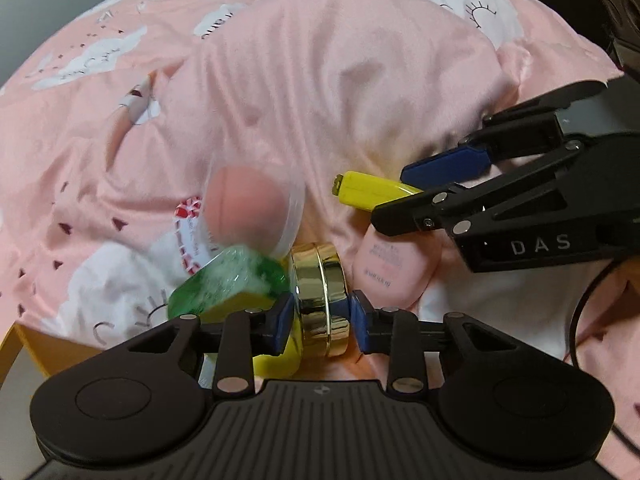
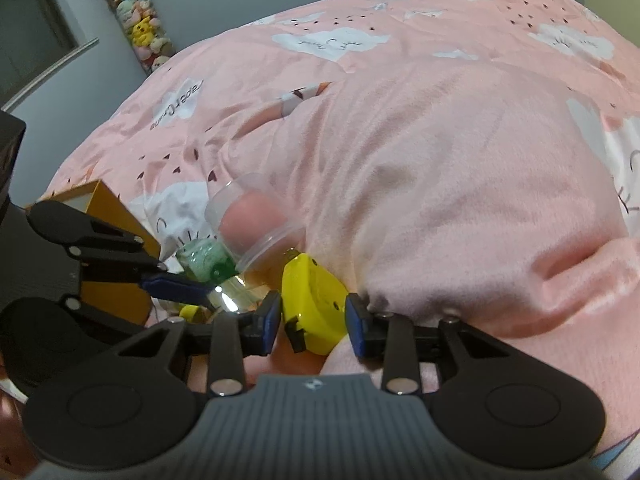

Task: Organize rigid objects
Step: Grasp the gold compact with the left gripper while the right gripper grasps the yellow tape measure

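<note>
The gold compact [image 1: 320, 300] is standing on edge on the pink duvet [image 1: 320, 100], and the left gripper [image 1: 320, 316] is clenching its flat faces; polished and hard, it will likely slip unless squeezed squarely. Beside it, the right gripper [image 2: 310, 318] is grasping the yellow plastic case [image 2: 312, 304], light and stiff. A green bottle [image 1: 228, 284] and clear jar [image 1: 256, 208] are lying just beside.

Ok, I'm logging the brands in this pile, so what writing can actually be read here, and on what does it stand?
"D A S": white letters on the body of the right gripper, seen from the left wrist.
Pink case: small print, too blurred to read.
Red and white round label: print too blurred to read.
Pink bedspread: cursive writing on its white clouds, not legible.
</note>
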Motion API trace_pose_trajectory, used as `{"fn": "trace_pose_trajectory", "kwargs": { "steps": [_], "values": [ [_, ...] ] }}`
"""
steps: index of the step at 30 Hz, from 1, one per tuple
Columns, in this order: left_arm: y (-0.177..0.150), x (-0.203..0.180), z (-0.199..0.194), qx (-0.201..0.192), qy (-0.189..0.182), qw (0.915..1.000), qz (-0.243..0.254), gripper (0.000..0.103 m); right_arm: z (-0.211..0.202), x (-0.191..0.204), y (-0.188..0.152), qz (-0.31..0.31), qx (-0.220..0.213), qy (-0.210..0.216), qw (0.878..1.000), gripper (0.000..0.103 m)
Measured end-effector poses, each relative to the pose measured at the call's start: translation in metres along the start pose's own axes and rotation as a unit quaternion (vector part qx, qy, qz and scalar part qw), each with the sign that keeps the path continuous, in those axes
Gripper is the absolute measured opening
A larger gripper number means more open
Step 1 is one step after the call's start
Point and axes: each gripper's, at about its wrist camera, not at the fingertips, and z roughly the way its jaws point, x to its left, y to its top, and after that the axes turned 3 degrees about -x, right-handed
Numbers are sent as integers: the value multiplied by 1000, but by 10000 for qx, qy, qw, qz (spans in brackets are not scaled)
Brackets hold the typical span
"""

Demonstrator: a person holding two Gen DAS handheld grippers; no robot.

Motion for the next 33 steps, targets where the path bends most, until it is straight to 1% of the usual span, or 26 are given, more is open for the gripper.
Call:
{"fn": "trace_pose_trajectory", "kwargs": {
  "steps": [3,7,9,11,14,16,19,20,22,24,25,26,31,33],
  "values": [
    [-8,-6,-4,-60,99,9997,198,36,4,6,-2,-167,-4,-81,9998,39],
    [-12,-21,-1,-131,386,9975,578,37,6,12,-3,-369,-31,-247,9990,39],
    [-11,-26,3,-131,484,9966,654,38,8,21,-4,-595,-34,-404,9974,44],
    [-10,-25,8,-67,468,9972,573,38,12,33,-6,-952,4,-566,9938,50],
    [-8,-18,11,-15,353,9989,312,38,17,42,-9,-1283,-48,-731,9890,50],
    [-7,-11,12,18,250,9997,56,38,17,39,-7,-1189,-79,-710,9903,46],
    [-6,-4,10,35,122,9996,-233,34,11,32,-4,-917,-164,-656,9935,35],
    [-6,-2,10,42,109,9995,-290,34,9,31,-4,-854,-176,-643,9941,34],
    [-7,-1,9,28,122,9993,-353,33,8,31,-4,-841,-177,-669,9941,34],
    [-8,1,5,-15,125,9988,-483,32,6,35,-5,-883,-208,-757,9930,31],
    [-8,4,2,-30,92,9982,-588,32,4,38,-5,-918,-254,-809,9922,24],
    [-10,6,0,-40,57,9976,-688,32,1,41,-5,-984,-324,-879,9907,22],
    [-19,10,-23,-298,90,9949,-955,32,-10,43,-3,-896,-380,-902,9911,20],
    [-21,8,-34,-454,32,9929,-1096,31,-16,45,-3,-876,-444,-942,9907,20]
  ]
}}
